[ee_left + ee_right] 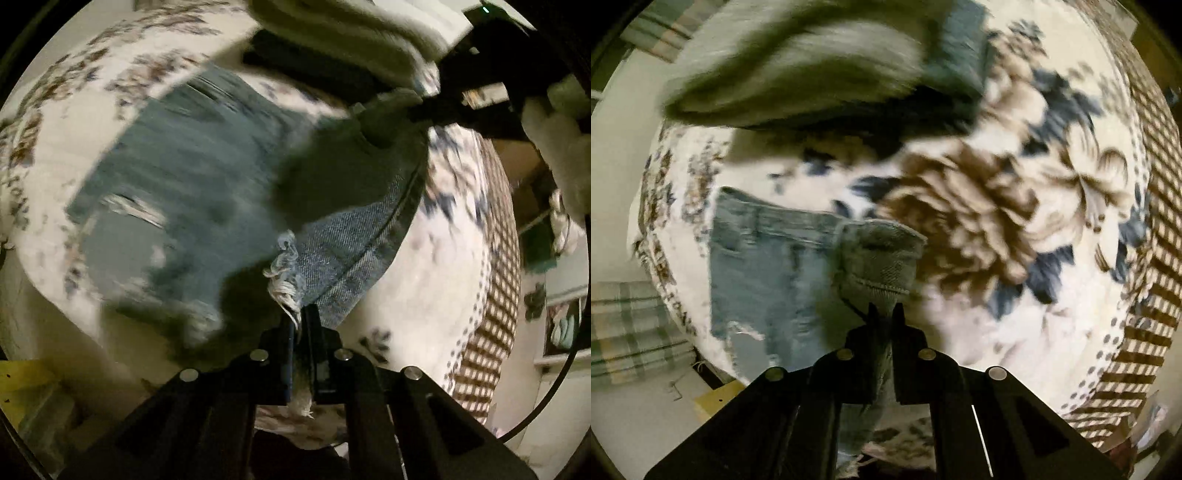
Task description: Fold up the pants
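The pants are blue ripped jeans (192,177) lying on a floral bedspread (62,122). My left gripper (301,314) is shut on a frayed hem edge of the jeans, held above the bed. The right gripper (436,103) shows at the top right of the left wrist view, holding another part of the denim. In the right wrist view my right gripper (884,312) is shut on a folded denim edge (882,254), with the waistband and pocket of the jeans (768,251) spread below on the left. Both views are motion-blurred.
The floral bedspread (997,221) has a brown checked border (1152,258) at the right. A plaid cloth (631,332) lies off the bed at the left. A gloved hand (554,147) holds the right gripper. Shelves and clutter (561,314) stand beyond the bed.
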Demonstrator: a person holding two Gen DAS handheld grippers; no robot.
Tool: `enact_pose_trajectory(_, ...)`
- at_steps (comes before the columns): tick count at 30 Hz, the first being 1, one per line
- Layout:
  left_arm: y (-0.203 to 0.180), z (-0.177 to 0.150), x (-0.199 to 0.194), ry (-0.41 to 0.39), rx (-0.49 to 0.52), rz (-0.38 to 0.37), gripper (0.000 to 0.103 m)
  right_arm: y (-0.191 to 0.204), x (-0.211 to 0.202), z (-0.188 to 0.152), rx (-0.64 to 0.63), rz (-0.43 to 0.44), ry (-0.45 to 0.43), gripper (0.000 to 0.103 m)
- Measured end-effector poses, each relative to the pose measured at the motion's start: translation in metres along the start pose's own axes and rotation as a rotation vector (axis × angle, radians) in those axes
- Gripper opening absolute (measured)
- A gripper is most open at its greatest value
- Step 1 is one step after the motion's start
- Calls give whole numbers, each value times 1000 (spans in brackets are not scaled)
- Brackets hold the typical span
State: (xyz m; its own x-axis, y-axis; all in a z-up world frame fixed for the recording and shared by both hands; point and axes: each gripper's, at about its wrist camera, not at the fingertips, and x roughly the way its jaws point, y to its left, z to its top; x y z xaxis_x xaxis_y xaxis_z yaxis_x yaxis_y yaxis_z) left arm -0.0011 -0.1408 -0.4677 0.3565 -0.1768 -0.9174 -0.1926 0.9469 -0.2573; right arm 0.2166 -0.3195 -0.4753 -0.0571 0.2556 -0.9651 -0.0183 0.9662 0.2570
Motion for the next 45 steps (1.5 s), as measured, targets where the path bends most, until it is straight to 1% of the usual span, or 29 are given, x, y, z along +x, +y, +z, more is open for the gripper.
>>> enact_pose_trajectory(3, 32, 16, -14, -39, -62, 9, 4, 52, -14, 8, -52, 1, -16, 5)
enact_pose_trajectory(4, 41, 21, -16, -48, -90, 13, 4, 73, -14, 11, -74, -1, -21, 5)
enact_pose_trajectory(6, 72, 32, -25, -67, -153, 20, 4, 117, -12, 20, -113, 2, -24, 5)
enact_pose_trajectory(10, 127, 50, -26, -103, -230, 67, 4, 205, 13, 39, -195, -33, -33, 5)
enact_pose_trajectory(12, 156, 57, -19, -108, -270, 88, 4, 247, 35, 51, -226, -54, -21, 5)
enact_pose_trajectory(14, 180, 63, -8, -109, -294, 111, 4, 280, 62, 61, -262, -107, -8, 5)
enact_pose_trajectory(18, 225, 73, 21, -95, -341, 143, 4, 319, 120, 73, -280, -199, 37, 5)
enact_pose_trajectory(21, 248, 78, 37, -92, -366, 155, 4, 333, 150, 77, -288, -257, 50, 5)
enact_pose_trajectory(23, 259, 80, 45, -77, -399, 144, 4, 336, 164, 81, -278, -284, 56, 5)
enact_pose_trajectory(26, 270, 81, 47, -63, -446, 128, 4, 341, 177, 87, -262, -315, 71, 6)
enact_pose_trajectory(27, 273, 80, 46, -63, -462, 121, 5, 341, 181, 89, -244, -312, 86, 11)
enact_pose_trajectory(29, 276, 77, 40, -65, -498, 99, 6, 340, 182, 92, -203, -254, 119, 20)
enact_pose_trajectory(30, 276, 75, 38, -63, -510, 102, 7, 338, 178, 93, -183, -194, 136, 38)
enact_pose_trajectory(31, 275, 74, 35, -60, -519, 101, 13, 336, 173, 93, -172, -124, 147, 54)
enact_pose_trajectory(32, 273, 72, 33, -61, -530, 88, 26, 334, 166, 92, -165, -68, 147, 59)
enact_pose_trajectory(33, 272, 71, 31, -68, -537, 85, 36, 331, 155, 90, -162, -25, 134, 65)
enact_pose_trajectory(34, 268, 69, 29, -76, -541, 98, 60, 329, 146, 88, -167, -1, 121, 72)
enact_pose_trajectory(35, 264, 68, 28, -89, -537, 97, 72, 326, 138, 86, -176, 13, 110, 76)
enact_pose_trajectory(36, 260, 69, 29, -96, -530, 94, 72, 322, 128, 83, -191, 17, 92, 79)
enact_pose_trajectory(38, 252, 72, 35, -81, -514, 118, 72, 318, 115, 75, -233, 18, 72, 79)
enact_pose_trajectory(39, 248, 73, 38, -79, -507, 121, 72, 312, 111, 71, -266, 1, 68, 79)
enact_pose_trajectory(41, 242, 79, 47, -70, -474, 141, 72, 305, 107, 67, -309, -49, 57, 79)
enact_pose_trajectory(43, 238, 83, 56, -51, -436, 168, 72, 305, 109, 69, -361, -95, 53, 79)
enact_pose_trajectory(44, 236, 85, 63, -37, -412, 183, 72, 306, 108, 72, -415, -142, 19, 79)
enact_pose_trajectory(45, 235, 86, 69, -23, -393, 194, 72, 311, 112, 73, -456, -170, -5, 79)
